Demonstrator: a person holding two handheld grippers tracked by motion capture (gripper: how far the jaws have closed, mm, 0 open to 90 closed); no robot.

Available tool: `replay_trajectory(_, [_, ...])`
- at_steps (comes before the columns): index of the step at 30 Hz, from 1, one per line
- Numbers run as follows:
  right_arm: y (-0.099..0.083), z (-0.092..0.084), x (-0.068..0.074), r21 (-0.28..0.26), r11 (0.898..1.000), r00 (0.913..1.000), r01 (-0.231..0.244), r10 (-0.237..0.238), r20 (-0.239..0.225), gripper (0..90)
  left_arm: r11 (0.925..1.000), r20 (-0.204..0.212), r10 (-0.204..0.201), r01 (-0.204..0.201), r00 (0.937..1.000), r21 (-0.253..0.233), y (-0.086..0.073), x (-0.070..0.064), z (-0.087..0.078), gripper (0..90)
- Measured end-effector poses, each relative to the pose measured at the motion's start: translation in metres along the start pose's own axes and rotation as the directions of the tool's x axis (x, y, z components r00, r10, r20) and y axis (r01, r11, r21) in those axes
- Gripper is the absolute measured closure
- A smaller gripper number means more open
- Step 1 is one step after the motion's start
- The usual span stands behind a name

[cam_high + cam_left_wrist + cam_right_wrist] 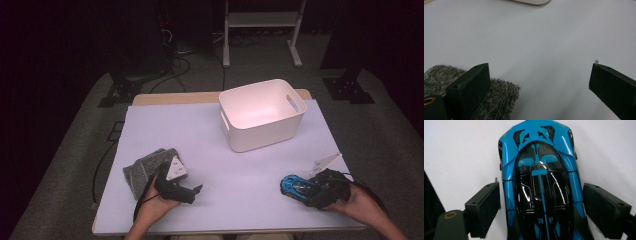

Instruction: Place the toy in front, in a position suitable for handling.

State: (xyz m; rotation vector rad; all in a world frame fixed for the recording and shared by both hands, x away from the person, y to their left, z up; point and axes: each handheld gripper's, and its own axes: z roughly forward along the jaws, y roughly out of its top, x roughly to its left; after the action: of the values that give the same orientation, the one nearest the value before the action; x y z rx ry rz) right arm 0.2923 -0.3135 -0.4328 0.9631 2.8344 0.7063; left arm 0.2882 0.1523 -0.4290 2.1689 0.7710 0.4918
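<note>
The right gripper [309, 192], jaws spread either side of the blue car [541, 185] lying nearer me than the bin [262, 115], seems just short of pinching it, so closing squarely comes next, while the left gripper [186, 192] gapes empty beside the sock [145, 170].

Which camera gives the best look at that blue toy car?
The right gripper view: the blue toy car appears close up from above, between the open jaws. The high view shows it small, beside the right gripper.
</note>
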Motion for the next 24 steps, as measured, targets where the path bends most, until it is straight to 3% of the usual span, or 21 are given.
replay_trajectory(4, [0.0007, 0.0046, 0.0002, 0.017, 1.0, 0.9999, 0.008, -0.008, 0.01, 14.8, 1.0, -0.001, -0.002, 0.002, 1.0, -0.002, -0.0001, 0.0, -0.0004, 3.2])
replay_trajectory(9, [0.0014, 0.0061, 0.0068, 0.047, 0.996, 0.9946, 0.076, -0.079, 0.067, 18.6, 1.0, -0.001, -0.001, 0.001, 1.0, -0.002, -0.0001, 0.0004, -0.0005, 3.2])
replay_trajectory(24, [0.0037, 0.0064, 0.0071, 0.063, 0.996, 0.9952, 0.064, -0.068, 0.069, 22.4, 1.0, -0.002, -0.006, 0.006, 1.0, 0.003, -0.0018, 0.0015, 0.001, 3.2])
